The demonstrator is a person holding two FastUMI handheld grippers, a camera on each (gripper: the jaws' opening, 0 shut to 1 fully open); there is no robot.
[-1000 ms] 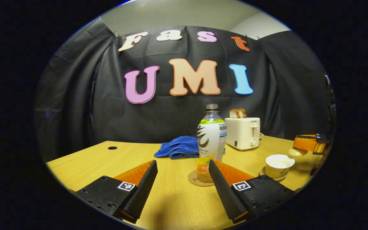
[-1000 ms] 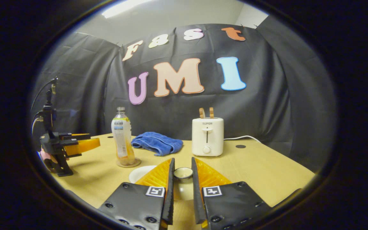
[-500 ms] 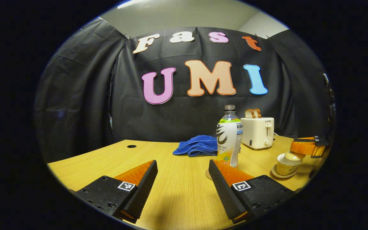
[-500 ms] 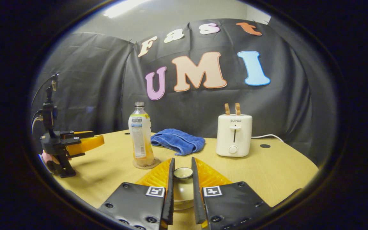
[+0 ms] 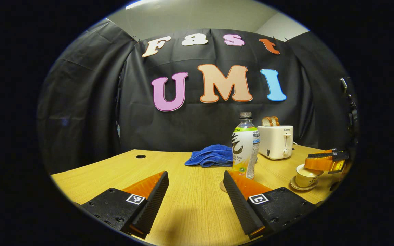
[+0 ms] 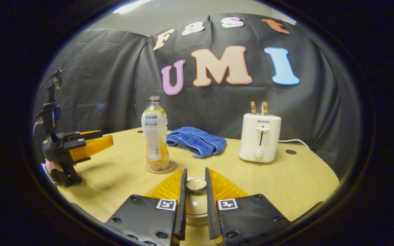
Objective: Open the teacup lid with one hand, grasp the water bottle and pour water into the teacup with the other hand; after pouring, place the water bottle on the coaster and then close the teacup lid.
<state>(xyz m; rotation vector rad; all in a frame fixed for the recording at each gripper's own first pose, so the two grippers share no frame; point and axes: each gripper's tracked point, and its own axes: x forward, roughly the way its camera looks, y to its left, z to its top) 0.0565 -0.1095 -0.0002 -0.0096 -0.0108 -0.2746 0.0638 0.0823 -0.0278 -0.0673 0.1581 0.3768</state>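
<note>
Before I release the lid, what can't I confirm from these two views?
- Left gripper view: the right gripper covers the teacup rim, so lid seating is hidden.
- Right gripper view: its fingers flank the lid, hiding the cup.
- Water level: not visible.
- Coaster: partly blocked by the left gripper.

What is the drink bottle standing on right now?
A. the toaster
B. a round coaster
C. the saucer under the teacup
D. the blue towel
B: in the right gripper view the bottle stands upright on a round coaster on the table, with the blue towel and the toaster apart from it, farther back.
</note>
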